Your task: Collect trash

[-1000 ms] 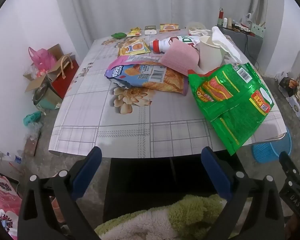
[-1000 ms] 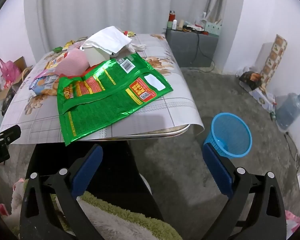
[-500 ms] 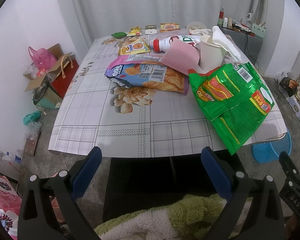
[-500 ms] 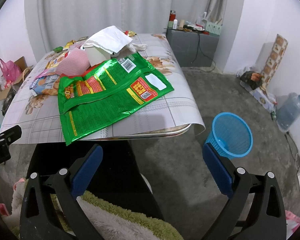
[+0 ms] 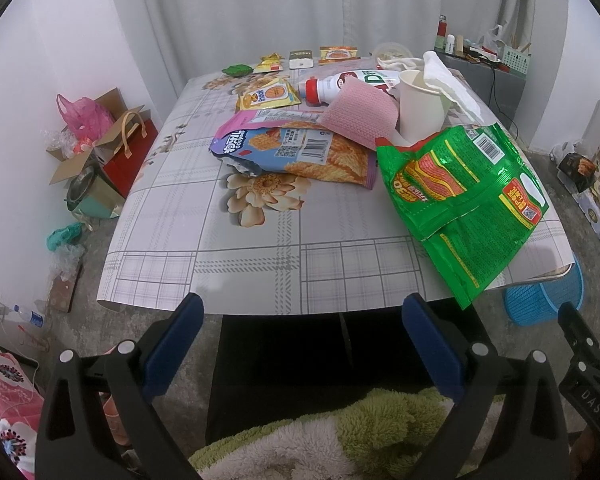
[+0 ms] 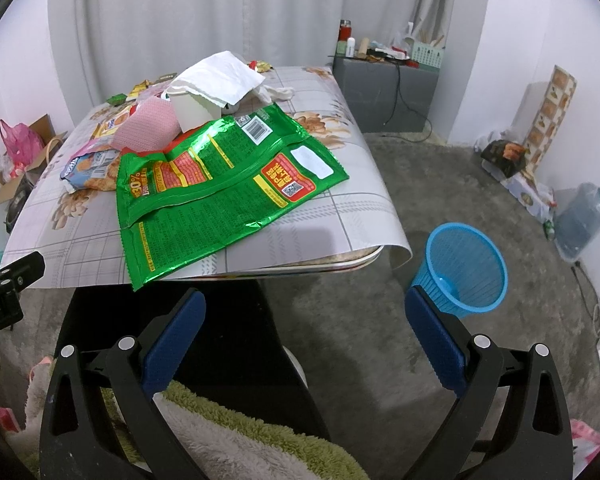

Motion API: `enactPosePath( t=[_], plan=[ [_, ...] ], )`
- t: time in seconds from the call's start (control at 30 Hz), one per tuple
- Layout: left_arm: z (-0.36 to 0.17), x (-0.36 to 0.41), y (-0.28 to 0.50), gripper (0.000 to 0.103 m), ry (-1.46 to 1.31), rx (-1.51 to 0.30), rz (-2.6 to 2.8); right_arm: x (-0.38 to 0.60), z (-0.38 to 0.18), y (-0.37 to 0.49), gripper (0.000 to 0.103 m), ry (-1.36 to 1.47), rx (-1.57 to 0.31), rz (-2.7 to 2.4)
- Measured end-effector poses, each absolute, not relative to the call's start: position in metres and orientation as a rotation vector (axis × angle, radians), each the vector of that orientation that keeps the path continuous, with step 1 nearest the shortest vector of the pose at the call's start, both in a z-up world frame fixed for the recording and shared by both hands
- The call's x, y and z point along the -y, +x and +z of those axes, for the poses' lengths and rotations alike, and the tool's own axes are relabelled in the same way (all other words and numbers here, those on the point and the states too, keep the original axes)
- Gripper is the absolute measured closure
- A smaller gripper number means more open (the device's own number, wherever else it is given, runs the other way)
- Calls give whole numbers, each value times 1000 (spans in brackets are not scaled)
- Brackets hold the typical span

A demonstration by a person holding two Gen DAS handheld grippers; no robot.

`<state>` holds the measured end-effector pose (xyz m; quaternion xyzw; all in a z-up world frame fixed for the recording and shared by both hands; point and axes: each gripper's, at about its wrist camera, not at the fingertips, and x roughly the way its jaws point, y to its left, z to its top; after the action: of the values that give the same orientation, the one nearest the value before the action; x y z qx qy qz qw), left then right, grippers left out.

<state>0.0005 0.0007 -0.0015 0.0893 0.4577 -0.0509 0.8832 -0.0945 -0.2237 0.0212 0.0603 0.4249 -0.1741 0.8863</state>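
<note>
both grippers gape empty before a wrapper-strewn table (image 5: 260,256); blue basket (image 6: 466,268) on grey floor.

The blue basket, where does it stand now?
The blue basket stands on the floor, right of the table corner in the right wrist view, beyond the right gripper.

The right gripper (image 6: 305,316) hangs wide apart, holding nothing, short of the table (image 6: 352,216). At eleven o'clock a green snack bag (image 6: 220,188) overhangs the table's near edge; a white paper cup (image 6: 194,110) stands behind it. A blue basket (image 6: 466,268) sits on the floor at two o'clock.
</note>
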Motion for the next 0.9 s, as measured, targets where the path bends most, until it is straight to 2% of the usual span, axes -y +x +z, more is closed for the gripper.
enactPosePath(
  t=[0.9],
  plan=[
    [-1,-1,0,6,188,-953,-107,222,21,-94,8,133,-887,-356]
  ],
)
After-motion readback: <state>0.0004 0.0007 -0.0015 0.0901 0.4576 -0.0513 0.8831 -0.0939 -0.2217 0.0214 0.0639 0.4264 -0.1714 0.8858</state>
